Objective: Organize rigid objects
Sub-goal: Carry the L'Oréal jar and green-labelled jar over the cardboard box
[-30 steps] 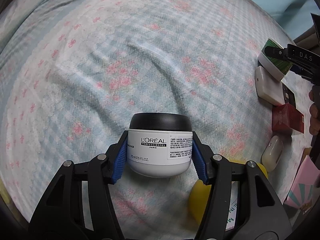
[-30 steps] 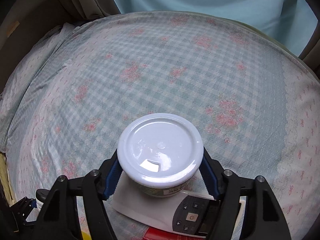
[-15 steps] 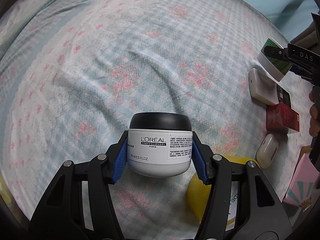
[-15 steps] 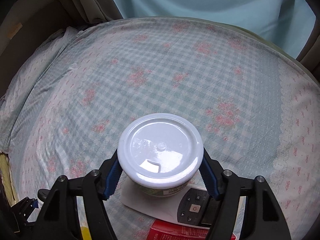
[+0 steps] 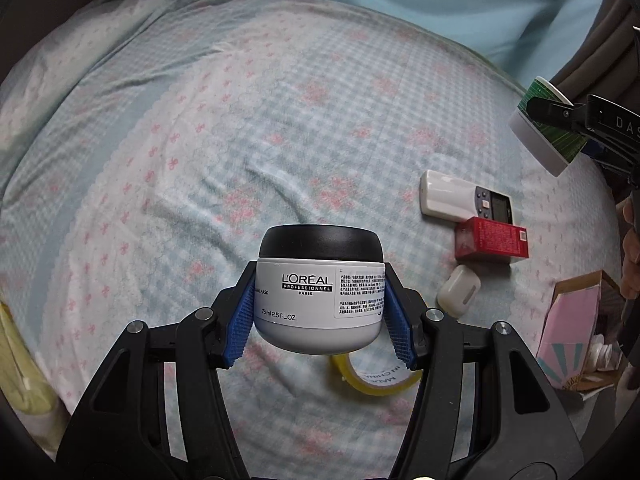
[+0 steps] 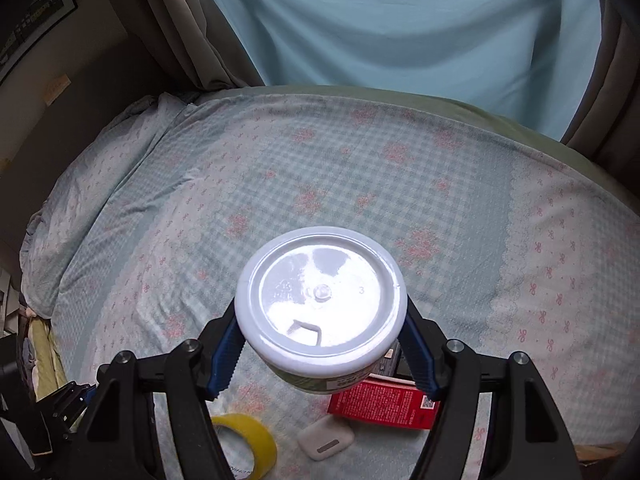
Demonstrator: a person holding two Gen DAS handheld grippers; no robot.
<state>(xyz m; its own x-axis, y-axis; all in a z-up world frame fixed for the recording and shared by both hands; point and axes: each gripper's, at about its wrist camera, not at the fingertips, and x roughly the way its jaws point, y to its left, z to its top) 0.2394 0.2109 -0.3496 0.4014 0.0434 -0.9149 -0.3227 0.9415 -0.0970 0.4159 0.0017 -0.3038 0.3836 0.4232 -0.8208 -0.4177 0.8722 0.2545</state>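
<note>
A checked bedsheet point(image 5: 248, 128) covered the bed. Above it, the left tongs point(image 5: 319, 314) clamped a black-lidded cream jar point(image 5: 319, 288), and the right tongs point(image 6: 320, 350) gripped a white-lidded tub point(image 6: 320, 300). On the right lay a remote point(image 5: 464, 198), red box point(image 5: 492, 239), tape roll point(image 5: 376, 376) and earbud case point(image 5: 458, 290).

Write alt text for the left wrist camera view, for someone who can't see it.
The left gripper clamps a black-lidded L'Oréal jar above a floral checked bedsheet. To the right lie a remote, red box, white earbud case and yellow tape roll.
</note>
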